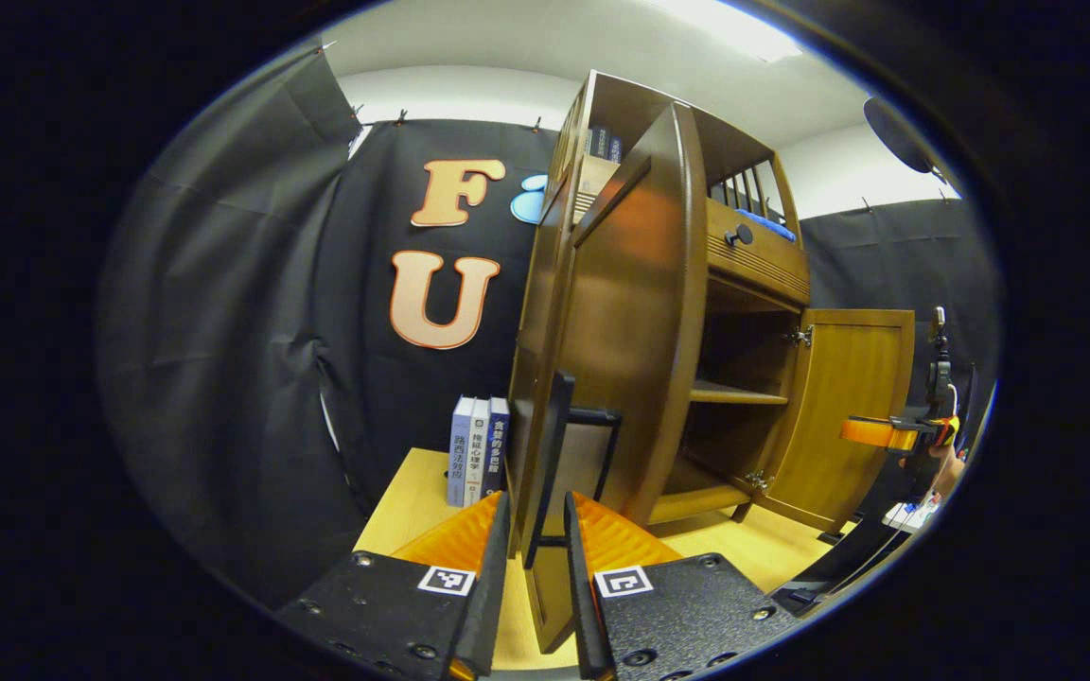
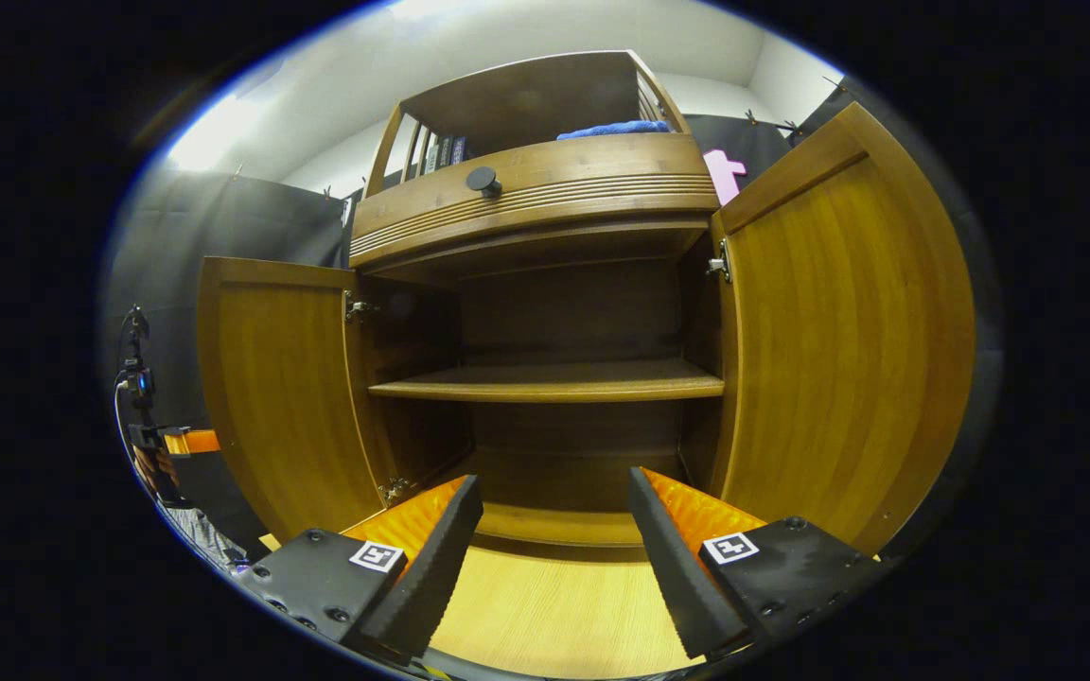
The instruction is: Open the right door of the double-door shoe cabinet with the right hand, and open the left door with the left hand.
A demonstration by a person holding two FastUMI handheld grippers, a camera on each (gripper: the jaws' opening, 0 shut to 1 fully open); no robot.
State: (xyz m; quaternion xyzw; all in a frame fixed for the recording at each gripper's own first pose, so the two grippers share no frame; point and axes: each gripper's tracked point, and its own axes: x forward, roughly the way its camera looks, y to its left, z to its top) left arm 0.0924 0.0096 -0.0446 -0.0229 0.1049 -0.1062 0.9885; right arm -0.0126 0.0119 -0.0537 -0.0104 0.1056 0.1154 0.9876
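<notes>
Shoe cabinet (image 2: 545, 284) doors wide, shelves bare (blue cloth (image 2: 616, 129) on top), left claw (image 1: 536, 558) gripping door handle (image 1: 554, 454), right claw (image 2: 554, 530) open.

Light wooden tabletop (image 1: 417, 497), pale grain, running under everything. Standing on it: the shoe cabinet (image 1: 644, 378), both doors swung open, and three books (image 1: 477, 462) upright in a row just beside the cabinet's left side, against the black cloth. Seen again in the right gripper view as a bare strip of tabletop (image 2: 559, 610) before the cabinet (image 2: 545, 378).
</notes>
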